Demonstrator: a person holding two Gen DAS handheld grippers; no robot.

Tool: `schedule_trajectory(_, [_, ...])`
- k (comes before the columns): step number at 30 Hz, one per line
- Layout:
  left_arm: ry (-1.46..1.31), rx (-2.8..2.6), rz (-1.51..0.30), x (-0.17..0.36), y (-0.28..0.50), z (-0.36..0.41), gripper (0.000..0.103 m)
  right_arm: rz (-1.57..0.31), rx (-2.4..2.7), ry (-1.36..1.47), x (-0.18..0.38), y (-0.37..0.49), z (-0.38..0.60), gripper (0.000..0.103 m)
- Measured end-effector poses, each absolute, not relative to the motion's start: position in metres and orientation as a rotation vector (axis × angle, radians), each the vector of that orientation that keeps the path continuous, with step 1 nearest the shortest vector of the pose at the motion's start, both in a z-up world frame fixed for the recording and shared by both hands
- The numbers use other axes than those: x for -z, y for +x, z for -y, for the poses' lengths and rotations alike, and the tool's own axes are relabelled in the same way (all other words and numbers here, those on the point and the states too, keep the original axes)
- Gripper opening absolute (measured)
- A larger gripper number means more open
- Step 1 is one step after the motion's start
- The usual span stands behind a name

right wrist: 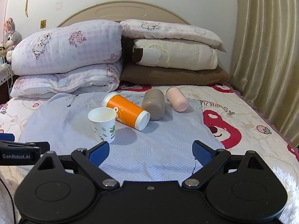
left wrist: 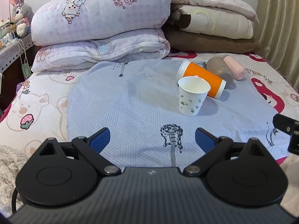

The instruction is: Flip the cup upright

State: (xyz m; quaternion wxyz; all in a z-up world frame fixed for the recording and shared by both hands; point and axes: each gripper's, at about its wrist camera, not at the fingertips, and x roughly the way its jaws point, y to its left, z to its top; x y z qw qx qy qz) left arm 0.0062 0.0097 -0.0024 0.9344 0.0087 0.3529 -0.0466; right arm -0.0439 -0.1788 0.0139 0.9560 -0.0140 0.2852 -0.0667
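Note:
A white paper cup with green flowers (left wrist: pixel 192 97) (right wrist: pixel 103 126) stands upright on the pale blue mat (left wrist: pixel 130 102) (right wrist: pixel 149 140). Behind it an orange cup with white ends (left wrist: pixel 202 78) (right wrist: pixel 127 111) lies on its side. A brown cup (left wrist: pixel 221 70) (right wrist: pixel 154 104) and a pink cup (left wrist: pixel 234 67) (right wrist: pixel 177 101) also lie on their sides. My left gripper (left wrist: pixel 152 140) is open and empty, well short of the cups. My right gripper (right wrist: pixel 150 152) is open and empty, near the paper cup.
Folded quilts (left wrist: pixel 101 28) (right wrist: pixel 67 56) and pillows (left wrist: pixel 211 26) (right wrist: pixel 173 56) are stacked at the bed's head. A curtain (right wrist: pixel 265 56) hangs at the right. A plush rabbit (left wrist: pixel 19 13) sits on a side table at the left. The other gripper shows at each view's edge (left wrist: pixel 287 130) (right wrist: pixel 20 152).

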Motion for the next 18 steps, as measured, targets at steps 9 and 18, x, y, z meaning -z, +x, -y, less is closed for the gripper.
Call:
schedule_trajectory(9, [-0.004,0.095,-0.714,0.0005,0.006,-0.0114,0.101,-0.597,0.168,-0.022,-0.0093,-0.0415,0.1798,0.097])
schedule_trajectory(18, [0.005,0.09,-0.728,0.001,0.0068,-0.0092,0.101,-0.623,0.205,-0.015,-0.0058,-0.0387,0.1819,0.097])
